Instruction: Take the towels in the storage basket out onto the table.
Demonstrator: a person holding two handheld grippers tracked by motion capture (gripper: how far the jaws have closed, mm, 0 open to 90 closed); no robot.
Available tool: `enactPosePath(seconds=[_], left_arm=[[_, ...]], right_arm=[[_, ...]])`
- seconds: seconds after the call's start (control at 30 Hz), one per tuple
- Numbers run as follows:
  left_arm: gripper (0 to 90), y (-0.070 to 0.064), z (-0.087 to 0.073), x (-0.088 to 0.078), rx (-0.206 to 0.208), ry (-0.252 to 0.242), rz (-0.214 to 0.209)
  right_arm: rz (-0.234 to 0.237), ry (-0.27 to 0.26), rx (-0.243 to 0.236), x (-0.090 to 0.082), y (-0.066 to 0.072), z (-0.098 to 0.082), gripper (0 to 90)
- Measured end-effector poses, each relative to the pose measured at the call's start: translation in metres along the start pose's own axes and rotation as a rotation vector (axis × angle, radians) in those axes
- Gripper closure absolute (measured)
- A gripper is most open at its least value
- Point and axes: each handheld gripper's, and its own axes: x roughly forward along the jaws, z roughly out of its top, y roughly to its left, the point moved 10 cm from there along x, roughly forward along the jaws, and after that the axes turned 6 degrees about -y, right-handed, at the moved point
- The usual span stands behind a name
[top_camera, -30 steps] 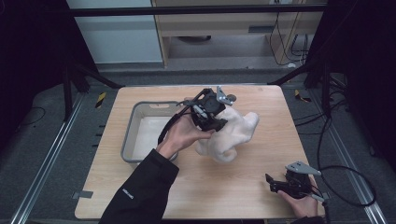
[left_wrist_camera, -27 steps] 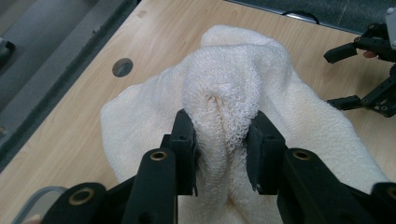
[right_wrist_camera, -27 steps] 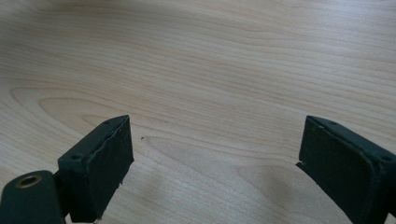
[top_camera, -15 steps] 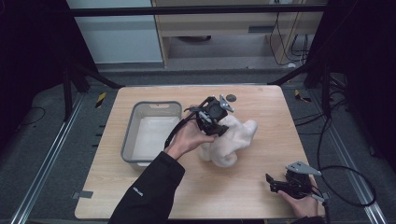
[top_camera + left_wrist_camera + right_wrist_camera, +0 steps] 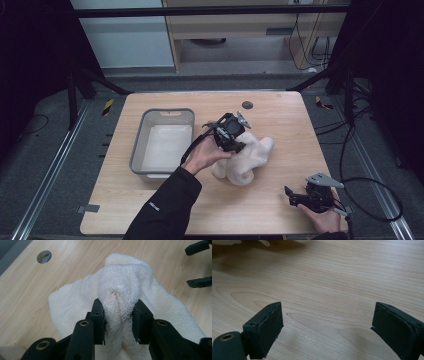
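Left gripper (image 5: 117, 315): clamped on a bunched fold of the white towel (image 5: 125, 287) (towel's touching the table)
Right gripper (image 5: 327, 327): jaws wide apart, nothing between them

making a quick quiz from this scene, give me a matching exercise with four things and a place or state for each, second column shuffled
Things:
1. left gripper
2. right gripper
3. white towel
4. grey bin

States or places:
A. jaws apart, nothing between them, above bare wood
B. bunched in a heap near the table's middle
C. jaws pinching a fold of cloth
D. stands on the table on the left gripper's side of the towel

Pairs: 1-C, 2-A, 3-B, 4-D
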Motion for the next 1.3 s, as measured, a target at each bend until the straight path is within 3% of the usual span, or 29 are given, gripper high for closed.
enactPosePath(seconds=[0.5,0.87,1.2,1.3], left_arm=[[61.9,-0.012,-0.020,0.029,0.008,0.027,-0.035],[55.4,-0.016,-0.028,0.036,-0.002,0.016,-0.062],[37.0,-0.022,-0.027,0.034,0.030,0.007,-0.069],[32.7,-0.022,-0.025,0.027,0.029,-0.017,-0.067]], right_arm=[[-0.002,0.001,0.005,-0.001,0.000,0.000,9.0],[-0.006,0.001,-0.007,0.000,-0.001,-0.001,9.0],[-0.006,0.001,-0.007,0.000,-0.001,-0.001,8.4],[-0.006,0.002,-0.008,0.000,-0.001,-0.001,8.2]])
